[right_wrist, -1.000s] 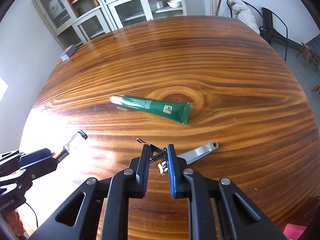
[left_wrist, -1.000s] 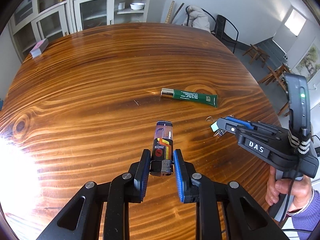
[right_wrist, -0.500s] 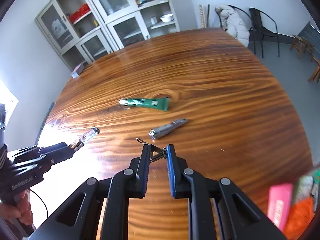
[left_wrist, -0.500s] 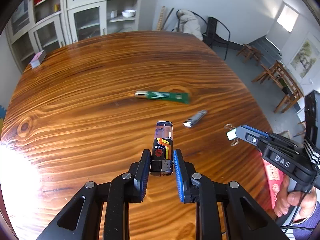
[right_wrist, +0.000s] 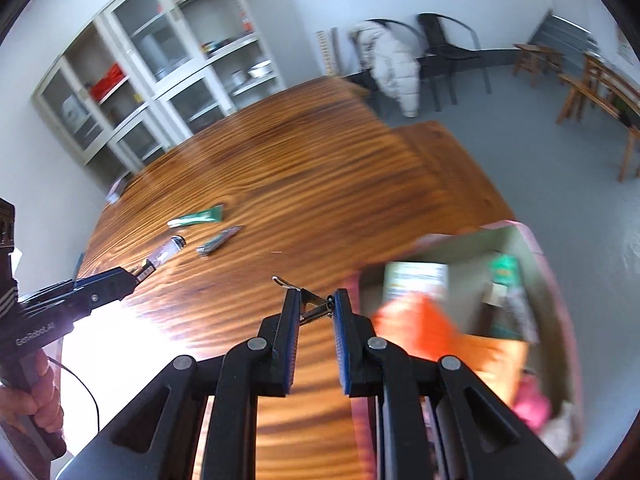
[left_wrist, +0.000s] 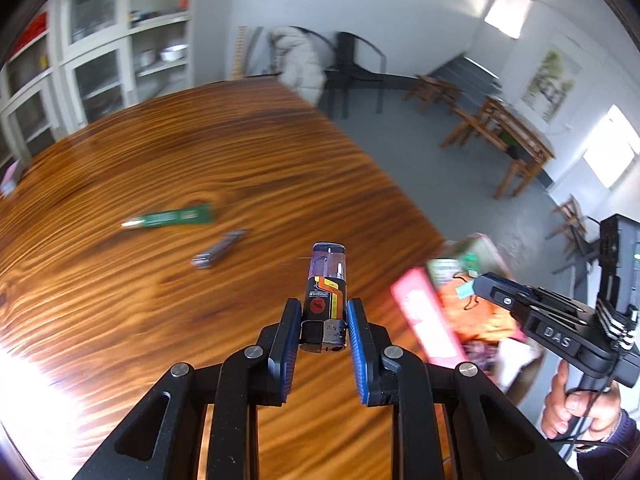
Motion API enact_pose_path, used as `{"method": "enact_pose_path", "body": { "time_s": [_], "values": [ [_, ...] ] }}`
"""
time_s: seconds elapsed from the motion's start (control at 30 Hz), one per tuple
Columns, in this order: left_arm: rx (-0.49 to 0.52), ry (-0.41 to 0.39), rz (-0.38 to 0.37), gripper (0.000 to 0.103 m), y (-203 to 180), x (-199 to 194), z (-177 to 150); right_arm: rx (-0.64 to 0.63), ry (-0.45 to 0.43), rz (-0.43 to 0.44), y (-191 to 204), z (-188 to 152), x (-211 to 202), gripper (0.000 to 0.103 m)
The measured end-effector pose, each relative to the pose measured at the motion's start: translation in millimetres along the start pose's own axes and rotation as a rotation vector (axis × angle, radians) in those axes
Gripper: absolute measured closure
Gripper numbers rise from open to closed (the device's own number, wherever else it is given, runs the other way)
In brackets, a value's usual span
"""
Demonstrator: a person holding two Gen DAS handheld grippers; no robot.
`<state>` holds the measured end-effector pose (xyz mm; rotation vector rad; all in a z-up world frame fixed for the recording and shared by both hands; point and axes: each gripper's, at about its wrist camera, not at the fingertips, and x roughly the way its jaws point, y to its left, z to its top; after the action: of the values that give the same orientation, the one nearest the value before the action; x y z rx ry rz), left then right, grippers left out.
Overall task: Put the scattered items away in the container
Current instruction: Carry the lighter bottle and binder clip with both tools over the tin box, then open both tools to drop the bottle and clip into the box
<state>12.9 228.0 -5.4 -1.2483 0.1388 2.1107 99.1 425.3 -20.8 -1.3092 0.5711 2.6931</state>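
Note:
My left gripper (left_wrist: pixel 323 320) is shut on a lighter (left_wrist: pixel 326 288) with a clear purple tank, held above the wooden table (left_wrist: pixel 200 300). My right gripper (right_wrist: pixel 315 308) is shut on a small metal binder clip (right_wrist: pixel 310 303); in the left wrist view that clip (left_wrist: pixel 466 294) hangs over the pink-rimmed box (left_wrist: pixel 480 240). The box (right_wrist: pixel 532 248) sits at the table's right edge and holds several packets. A green tube (left_wrist: pixel 172 217) and a metal nail clipper (left_wrist: pixel 219 249) lie on the table behind.
A small pink box (right_wrist: pixel 114 191) rests near the table's far left edge. White glass-door cabinets (right_wrist: pixel 152 76) line the back wall. Black chairs with a white coat (right_wrist: pixel 400 64) and wooden furniture (left_wrist: pixel 504 136) stand on the grey floor to the right.
Both grippers have swung right and upward with their items. The nail clipper was left behind on the table, and the pink-rimmed box has come into view at the right edge.

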Motion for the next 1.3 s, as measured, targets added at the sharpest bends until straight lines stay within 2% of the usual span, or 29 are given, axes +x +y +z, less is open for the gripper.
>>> {"method": "enact_pose_path", "body": {
  "time_s": [0.17, 0.27, 0.63, 0.73, 0.9, 1.3],
  "values": [
    [0.078, 0.019, -0.058, 0.078, -63.5, 19.1, 3.7, 0.064, -0.019, -0.065, -55.4, -4.4, -23.0, 0.085],
    [0.115, 0.040, -0.085, 0.078, -96.3, 30.3, 1.4, 0.086, -0.025, -0.079, -75.8, -6.9, -31.4, 0.085],
    [0.203, 0.095, -0.166, 0.078, -171.8, 49.8, -7.8, 0.096, -0.041, -0.065, -117.4, -7.4, -43.8, 0.085],
    [0.202, 0.121, -0.183, 0.078, -180.3, 53.0, -12.8, 0.096, -0.043, -0.061, -123.8, -5.9, -45.5, 0.085],
    [0.185, 0.127, -0.165, 0.078, -180.7, 50.4, -18.9, 0.077, -0.042, -0.047, -124.1, -3.4, -45.0, 0.085],
    [0.085, 0.102, -0.095, 0.078, -141.2, 32.1, -28.7, 0.085, 0.011, -0.008, -115.2, -2.4, -26.6, 0.084]
  ]
}}
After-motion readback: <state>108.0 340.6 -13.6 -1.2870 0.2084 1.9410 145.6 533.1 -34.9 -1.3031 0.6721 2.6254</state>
